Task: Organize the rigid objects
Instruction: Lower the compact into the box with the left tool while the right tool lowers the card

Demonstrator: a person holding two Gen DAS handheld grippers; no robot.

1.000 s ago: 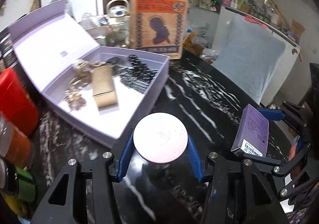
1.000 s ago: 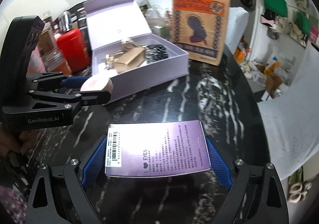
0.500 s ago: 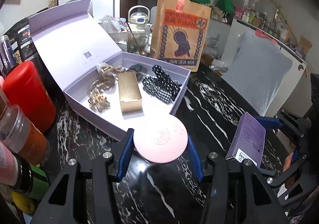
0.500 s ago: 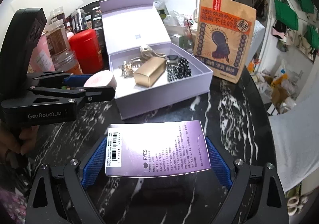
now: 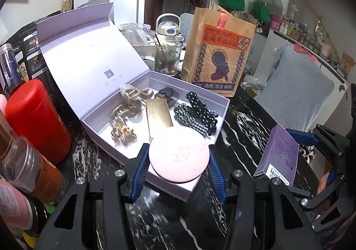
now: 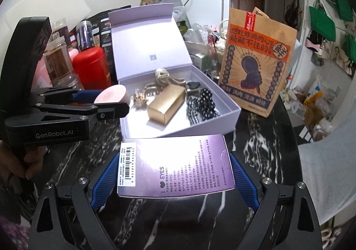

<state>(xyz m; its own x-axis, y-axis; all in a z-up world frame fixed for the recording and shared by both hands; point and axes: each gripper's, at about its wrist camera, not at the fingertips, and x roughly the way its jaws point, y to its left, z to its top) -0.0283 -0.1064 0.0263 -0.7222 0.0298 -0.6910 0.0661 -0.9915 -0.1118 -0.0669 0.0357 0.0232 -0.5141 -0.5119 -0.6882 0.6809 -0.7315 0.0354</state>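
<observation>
My left gripper (image 5: 179,162) is shut on a round pink compact (image 5: 179,155) and holds it over the near corner of the open lilac box (image 5: 223,105). In the right wrist view the compact (image 6: 111,94) sits at the box's left edge (image 6: 121,103). My right gripper (image 6: 174,172) is shut on a purple carton (image 6: 175,165), held just in front of the box; the carton also shows in the left wrist view (image 5: 278,156). The box holds a gold case (image 6: 166,104), black dotted hair ties (image 6: 200,105) and clear hair clips (image 5: 124,121).
A red canister (image 5: 33,121) and several jars (image 5: 29,165) stand left of the box. A brown paper bag (image 6: 255,61) stands behind the box at the right. The black marble table (image 6: 262,130) ends at the right near a grey cushion (image 5: 296,94).
Both grippers have moved toward the lilac box with their loads. The pink compact has gone from in front of the box to over its near corner. The carton is now close to the box's front wall.
</observation>
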